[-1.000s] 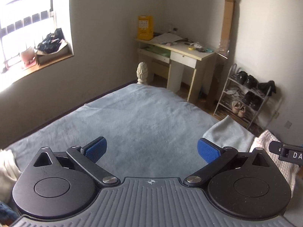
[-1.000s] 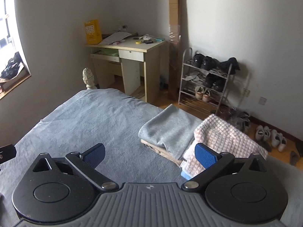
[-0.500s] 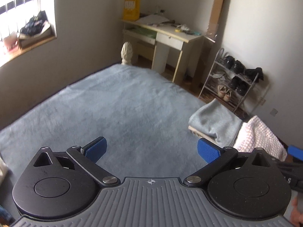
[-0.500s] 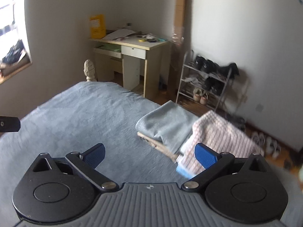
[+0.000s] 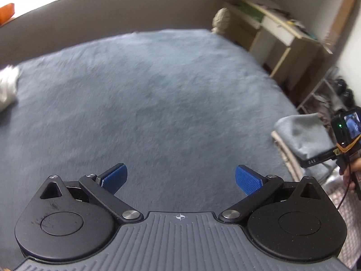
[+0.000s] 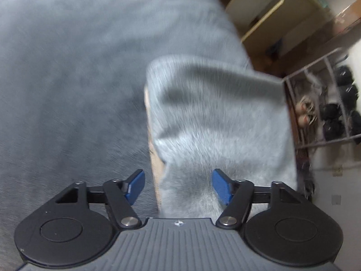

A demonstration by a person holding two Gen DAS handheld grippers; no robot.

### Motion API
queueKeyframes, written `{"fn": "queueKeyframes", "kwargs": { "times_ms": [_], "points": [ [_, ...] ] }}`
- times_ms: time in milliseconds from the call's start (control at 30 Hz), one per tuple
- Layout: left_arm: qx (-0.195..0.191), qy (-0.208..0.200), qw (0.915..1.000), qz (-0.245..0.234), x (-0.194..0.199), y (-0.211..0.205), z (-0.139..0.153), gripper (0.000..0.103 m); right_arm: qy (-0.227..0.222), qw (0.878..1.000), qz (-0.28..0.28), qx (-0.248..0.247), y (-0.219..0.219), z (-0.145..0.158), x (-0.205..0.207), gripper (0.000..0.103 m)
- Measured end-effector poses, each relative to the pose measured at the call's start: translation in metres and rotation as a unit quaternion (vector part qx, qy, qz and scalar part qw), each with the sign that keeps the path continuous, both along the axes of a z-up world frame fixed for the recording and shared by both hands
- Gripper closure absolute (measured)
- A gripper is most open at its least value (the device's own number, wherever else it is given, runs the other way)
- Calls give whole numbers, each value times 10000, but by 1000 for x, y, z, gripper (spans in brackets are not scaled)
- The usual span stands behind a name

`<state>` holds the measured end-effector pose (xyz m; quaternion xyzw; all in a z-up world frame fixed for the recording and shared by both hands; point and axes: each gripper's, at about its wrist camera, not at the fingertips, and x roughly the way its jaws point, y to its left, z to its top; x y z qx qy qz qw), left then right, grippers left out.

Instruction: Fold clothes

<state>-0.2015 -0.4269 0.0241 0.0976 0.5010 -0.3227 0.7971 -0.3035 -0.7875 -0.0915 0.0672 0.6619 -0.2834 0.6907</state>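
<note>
A folded grey garment [image 6: 216, 122] lies on top of a stack at the bed's right edge, with a beige layer [image 6: 154, 155] showing under it. My right gripper [image 6: 178, 186] is open and hovers just above the near end of the grey garment. In the left wrist view the same stack [image 5: 302, 135] sits at the right, with a checked pink cloth [image 5: 347, 205] beside it. My left gripper [image 5: 180, 178] is open and empty above the bare blue-grey bedspread [image 5: 146, 94]. A white garment [image 5: 6, 90] lies at the bed's far left.
A wooden desk [image 5: 279, 29] stands beyond the bed's far corner. A metal shoe rack [image 6: 327, 108] with shoes stands to the right of the bed. The right gripper's camera unit [image 5: 347, 133] shows at the right edge of the left wrist view.
Both grippers have tilted down and moved toward the bed. The right one has closed in on the grey garment and its jaws have narrowed somewhat. The views are motion-blurred.
</note>
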Motion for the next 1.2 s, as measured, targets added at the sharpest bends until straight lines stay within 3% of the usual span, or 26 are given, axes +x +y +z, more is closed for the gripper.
{"fn": "queueKeyframes", "kwargs": {
  "times_ms": [100, 233, 367, 500, 567, 700, 867, 1067, 1200],
  "points": [
    [-27, 370, 9992, 171, -12, -4, -2, 0, 397, 9982, 370, 270, -5, -15, -8, 57],
    [-104, 258, 9995, -117, -25, -23, 3, 0, 801, 9877, 1232, 538, 9, -2, -9, 67],
    [-156, 69, 9987, -482, -27, -44, 1, 0, 995, 9706, 2123, 549, 29, -9, -8, 67],
    [-187, 156, 9972, -706, -34, -49, -8, 0, 1199, 9635, 2373, 319, 50, -27, -11, 59],
    [-198, 259, 9967, -749, -34, -48, -12, 0, 1259, 9629, 2347, 443, 61, -30, -12, 54],
    [-231, 484, 9957, -754, -28, -40, -20, 0, 1177, 9667, 2066, 945, 64, -22, -12, 55],
    [-254, 556, 9955, -727, -16, -33, -21, 0, 1045, 9731, 1743, 1085, 45, -10, -12, 59],
    [-179, 626, 9958, -651, -6, -30, -25, 0, 899, 9788, 1353, 1244, 24, 2, -13, 70],
    [-101, 623, 9961, -615, -4, -25, -26, 0, 1091, 9803, 1139, 1192, 30, -34, -12, 69]
  ]
}}
